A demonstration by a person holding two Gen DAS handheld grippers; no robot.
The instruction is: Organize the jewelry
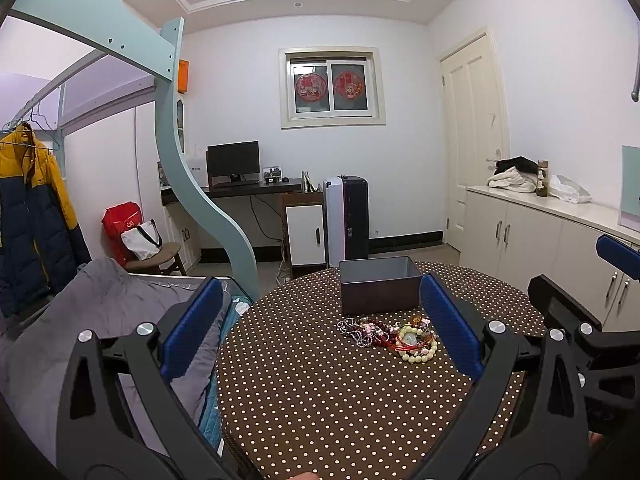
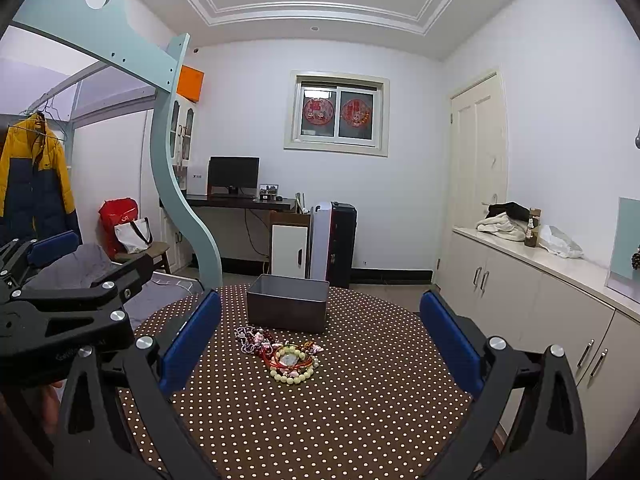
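- My left gripper (image 1: 320, 332) hangs above the near table edge, jaws spread wide, holding nothing.
- My right gripper (image 2: 320, 344) is just as wide and empty, lined up on the jewelry pile (image 2: 280, 354).
- The pile lies on the dotted tablecloth (image 2: 340, 420), just in front of the open box (image 2: 287, 307), which looks empty.
- I'd take 1 piece per grab: the pale bead bracelet (image 2: 291, 374) sits nearest and clearest.
- Strands look tangled, so I'd lift slowly.
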